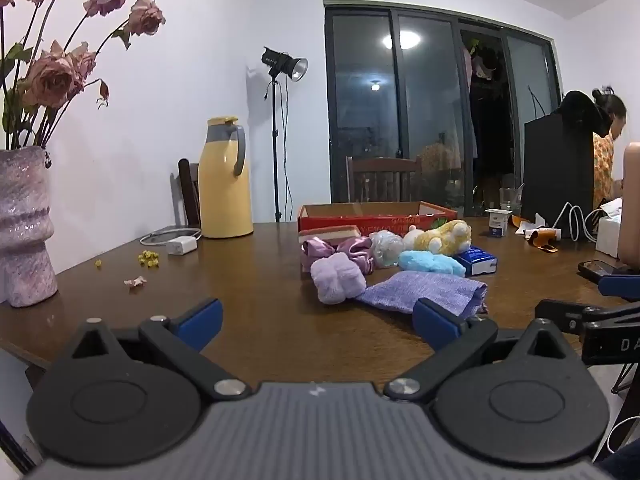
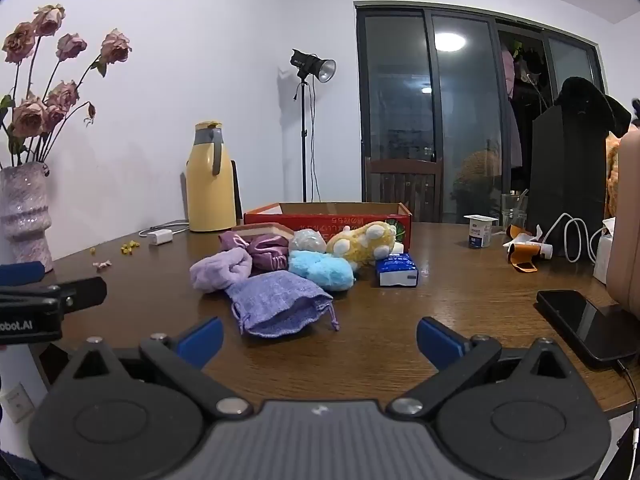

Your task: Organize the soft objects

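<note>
Two claws (image 1: pixel 318 322), one red box (image 2: pixel 328 216)

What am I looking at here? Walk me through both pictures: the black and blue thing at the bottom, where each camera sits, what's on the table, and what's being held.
No robot here: a person carries a hand-held gripper in each hand, each with a wide-angle camera looking forward along its two blue-tipped fingers. One picture is from the left gripper, the other from the right gripper. Each view also catches the other gripper at its edge.

Both sets of jaws stand wide open with nothing between them. Nothing is held.

On the brown table lies a pile of soft things: a purple pouch nearest, a lilac puff, satin scrunchies, a blue puff and a yellow plush. Behind them sits an open red box, probably where they go. Also there: a tissue pack, a flask, a vase of dried roses and a phone.
</note>
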`<state>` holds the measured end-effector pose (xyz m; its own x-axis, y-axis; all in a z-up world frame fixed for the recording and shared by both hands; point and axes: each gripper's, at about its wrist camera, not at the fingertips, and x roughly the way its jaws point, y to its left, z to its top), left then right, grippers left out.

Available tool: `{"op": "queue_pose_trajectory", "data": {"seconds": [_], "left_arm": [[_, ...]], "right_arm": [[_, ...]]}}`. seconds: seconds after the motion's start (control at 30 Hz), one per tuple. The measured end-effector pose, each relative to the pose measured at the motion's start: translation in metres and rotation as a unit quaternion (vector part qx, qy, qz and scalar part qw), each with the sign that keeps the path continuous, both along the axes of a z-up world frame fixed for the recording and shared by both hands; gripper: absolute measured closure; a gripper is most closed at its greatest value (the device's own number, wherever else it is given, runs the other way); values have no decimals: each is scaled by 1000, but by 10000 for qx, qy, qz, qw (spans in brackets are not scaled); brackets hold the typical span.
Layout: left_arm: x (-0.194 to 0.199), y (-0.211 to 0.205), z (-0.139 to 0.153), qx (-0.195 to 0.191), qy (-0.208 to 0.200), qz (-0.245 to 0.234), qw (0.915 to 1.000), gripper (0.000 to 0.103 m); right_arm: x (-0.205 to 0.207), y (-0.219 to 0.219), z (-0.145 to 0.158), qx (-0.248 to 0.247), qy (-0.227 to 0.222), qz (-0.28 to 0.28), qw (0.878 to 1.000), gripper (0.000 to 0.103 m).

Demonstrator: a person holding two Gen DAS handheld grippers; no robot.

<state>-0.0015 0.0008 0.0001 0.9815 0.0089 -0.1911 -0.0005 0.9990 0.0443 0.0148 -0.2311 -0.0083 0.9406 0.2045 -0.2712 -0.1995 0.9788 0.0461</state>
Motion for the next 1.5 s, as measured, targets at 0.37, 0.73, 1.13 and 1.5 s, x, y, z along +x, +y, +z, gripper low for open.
{"op": "queue_pose_trajectory", "data": {"seconds": [0.37, 0.73, 1.13, 1.5], "left_arm": [[7, 2, 0, -57, 120, -17, 9999, 0], [2, 0, 2, -6, 44, -62, 10000, 0], [3, 0, 2, -7, 48, -61, 10000, 0], [4, -1, 1, 18, 12, -94, 10000, 0]], "right_arm": [[-5, 0, 2, -9, -116, -7, 9999, 0], [-5, -1, 4, -18, -156, -22, 9999, 0], [-5, -1, 4, -2, -133, -44, 9999, 0], [-6, -2, 4, -13, -164, -33, 9999, 0]]}}
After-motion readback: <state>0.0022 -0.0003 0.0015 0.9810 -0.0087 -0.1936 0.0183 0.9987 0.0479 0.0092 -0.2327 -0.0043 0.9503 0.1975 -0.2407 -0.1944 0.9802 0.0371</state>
